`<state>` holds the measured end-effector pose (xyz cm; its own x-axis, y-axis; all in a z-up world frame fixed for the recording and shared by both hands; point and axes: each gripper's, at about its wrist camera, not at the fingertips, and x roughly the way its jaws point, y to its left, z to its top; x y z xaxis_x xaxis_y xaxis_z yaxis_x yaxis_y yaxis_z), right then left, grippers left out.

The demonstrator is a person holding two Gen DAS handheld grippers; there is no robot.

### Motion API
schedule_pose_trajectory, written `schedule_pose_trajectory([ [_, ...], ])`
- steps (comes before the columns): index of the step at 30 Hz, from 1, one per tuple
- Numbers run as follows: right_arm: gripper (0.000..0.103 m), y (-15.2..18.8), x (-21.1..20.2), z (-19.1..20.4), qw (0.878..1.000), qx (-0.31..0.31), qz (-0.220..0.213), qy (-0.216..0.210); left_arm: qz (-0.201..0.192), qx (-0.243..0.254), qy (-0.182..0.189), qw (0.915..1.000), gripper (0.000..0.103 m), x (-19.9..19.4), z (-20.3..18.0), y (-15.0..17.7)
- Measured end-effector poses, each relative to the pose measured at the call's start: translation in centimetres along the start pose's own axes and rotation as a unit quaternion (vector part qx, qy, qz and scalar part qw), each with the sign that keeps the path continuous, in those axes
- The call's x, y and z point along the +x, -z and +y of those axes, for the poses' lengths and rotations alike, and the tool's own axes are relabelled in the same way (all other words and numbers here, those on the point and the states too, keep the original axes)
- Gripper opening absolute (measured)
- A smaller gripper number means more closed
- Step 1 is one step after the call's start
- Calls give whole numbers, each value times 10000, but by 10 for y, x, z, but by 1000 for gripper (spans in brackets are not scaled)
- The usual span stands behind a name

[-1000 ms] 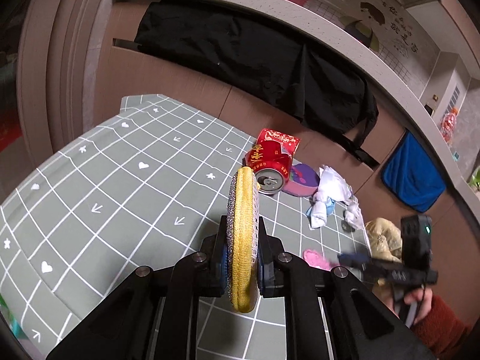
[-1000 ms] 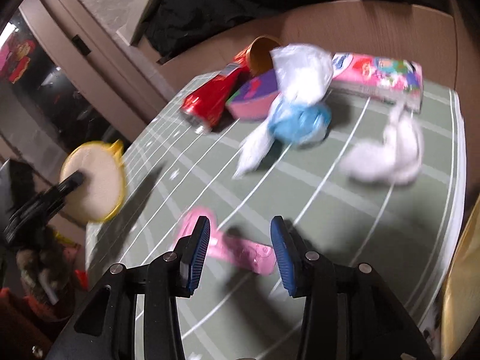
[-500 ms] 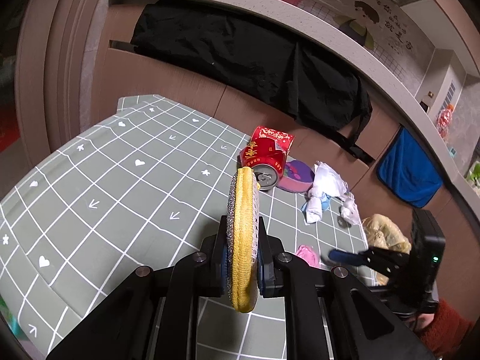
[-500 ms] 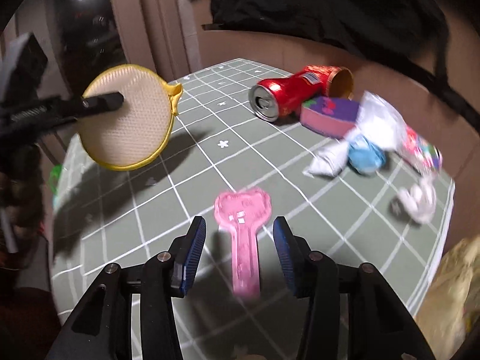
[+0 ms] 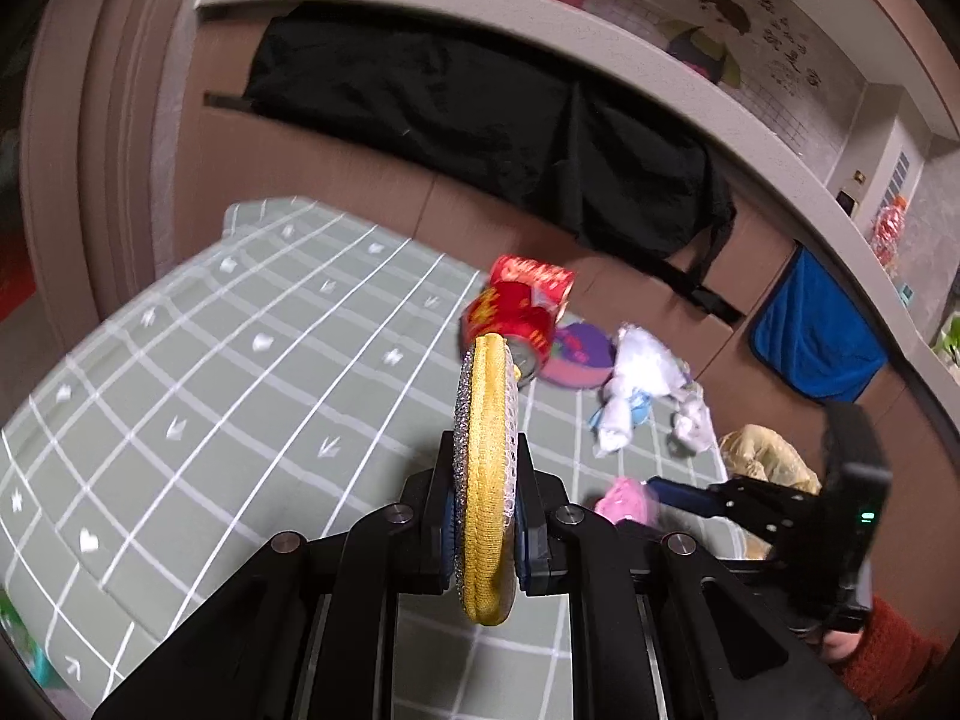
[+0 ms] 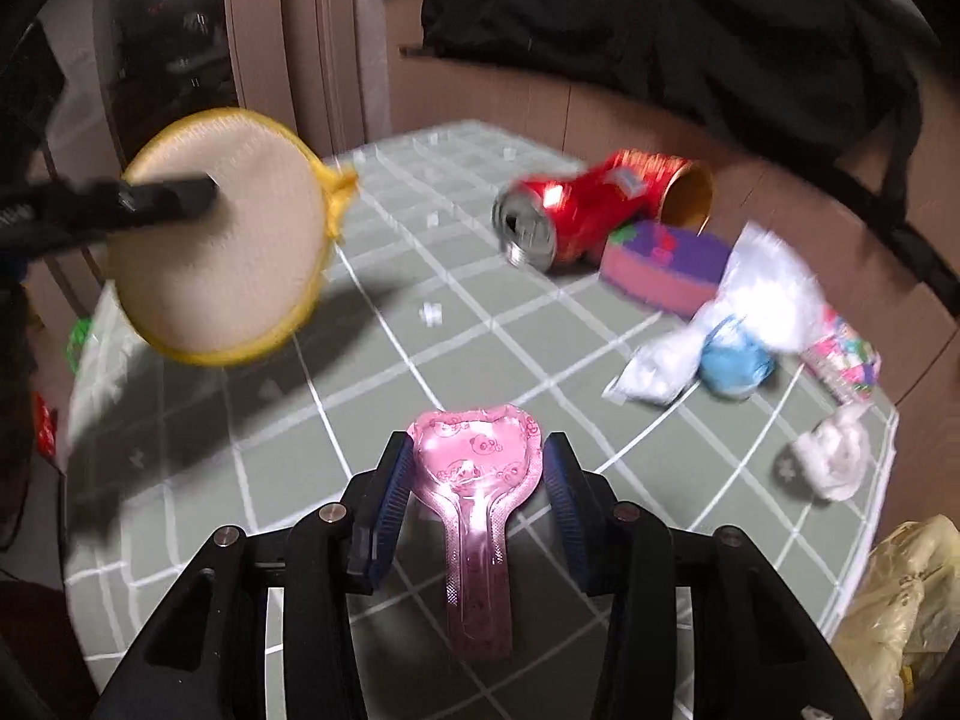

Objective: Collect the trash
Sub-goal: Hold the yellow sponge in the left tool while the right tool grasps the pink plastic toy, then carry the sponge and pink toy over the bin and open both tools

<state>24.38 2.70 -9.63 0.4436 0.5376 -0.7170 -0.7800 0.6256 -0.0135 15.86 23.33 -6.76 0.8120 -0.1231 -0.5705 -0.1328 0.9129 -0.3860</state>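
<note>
My right gripper (image 6: 477,480) has a pink heart-shaped plastic wrapper (image 6: 474,462) between its blue pads, which touch its two sides while the jaws are closing. The wrapper's long tail hangs down towards me above the green checked tablecloth (image 6: 372,384). In the left wrist view the same wrapper (image 5: 624,501) shows at the right gripper's (image 5: 654,489) tip. My left gripper (image 5: 485,498) is shut on a round yellow scouring pad (image 5: 486,420), held edge-on above the table. The right wrist view shows that pad (image 6: 222,240) face-on at the left.
At the table's far side lie a red can (image 6: 564,216), a red paper cup (image 6: 672,186), a purple-and-pink box (image 6: 660,261), a white bag with something blue (image 6: 738,324), a pink packet (image 6: 846,360) and crumpled tissue (image 6: 831,459). A yellowish bag (image 6: 900,600) hangs past the right edge.
The right gripper swung round and lined up with the pink wrapper, which now sits between its pads and off the cloth. The left gripper barely moved, still holding the yellow pad.
</note>
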Motion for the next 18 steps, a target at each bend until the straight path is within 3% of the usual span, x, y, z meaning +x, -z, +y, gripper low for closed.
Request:
schedule_pose_trajectory([
  [8, 41, -16, -90, -49, 9935, 502, -952, 360, -428, 712, 390, 9958, 15, 5, -86, -42],
  [18, 41, -7, -209, -122, 9631, 884, -2044, 1513, -722, 1407, 1070, 9816, 15, 31, -211, -63],
])
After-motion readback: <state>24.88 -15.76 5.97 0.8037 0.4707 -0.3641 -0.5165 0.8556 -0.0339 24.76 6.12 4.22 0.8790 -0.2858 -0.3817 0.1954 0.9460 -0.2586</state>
